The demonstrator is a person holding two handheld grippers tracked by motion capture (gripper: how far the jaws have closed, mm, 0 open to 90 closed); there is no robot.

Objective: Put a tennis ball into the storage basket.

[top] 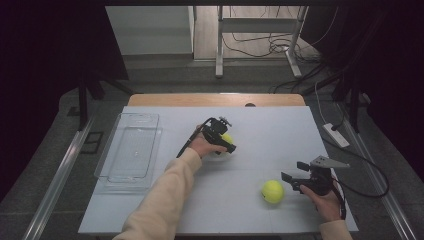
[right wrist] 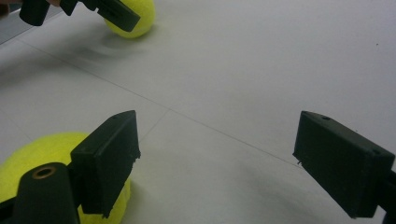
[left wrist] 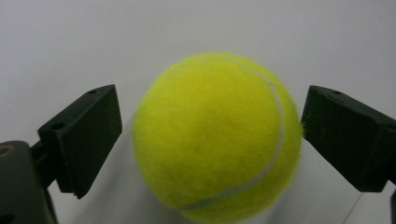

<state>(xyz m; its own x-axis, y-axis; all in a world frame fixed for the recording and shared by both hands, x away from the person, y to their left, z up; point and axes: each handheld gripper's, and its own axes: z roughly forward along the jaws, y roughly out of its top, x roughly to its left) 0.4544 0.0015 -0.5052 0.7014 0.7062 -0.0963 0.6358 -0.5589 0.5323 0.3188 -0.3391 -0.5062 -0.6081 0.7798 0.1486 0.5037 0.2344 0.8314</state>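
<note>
A yellow tennis ball [top: 227, 138] rests on the white table near its middle. My left gripper [top: 226, 142] reaches down over it, held by a hand in a beige sleeve. In the left gripper view this ball [left wrist: 215, 135] sits between the jaws of the left gripper [left wrist: 210, 100]; the right jaw brushes its fuzz and a small gap remains at the left jaw. A second tennis ball [top: 272, 191] lies near the front right, just left of my right gripper [top: 292, 170]. The right gripper [right wrist: 217, 122] stands open over bare table, with that ball [right wrist: 42, 154] outside its left jaw.
A clear plastic tray [top: 107, 150] sits empty on the table's left side. The white table [top: 270, 130] has a wooden strip along its far edge. Cables trail off the right edge to a power strip [top: 336, 135] on the floor.
</note>
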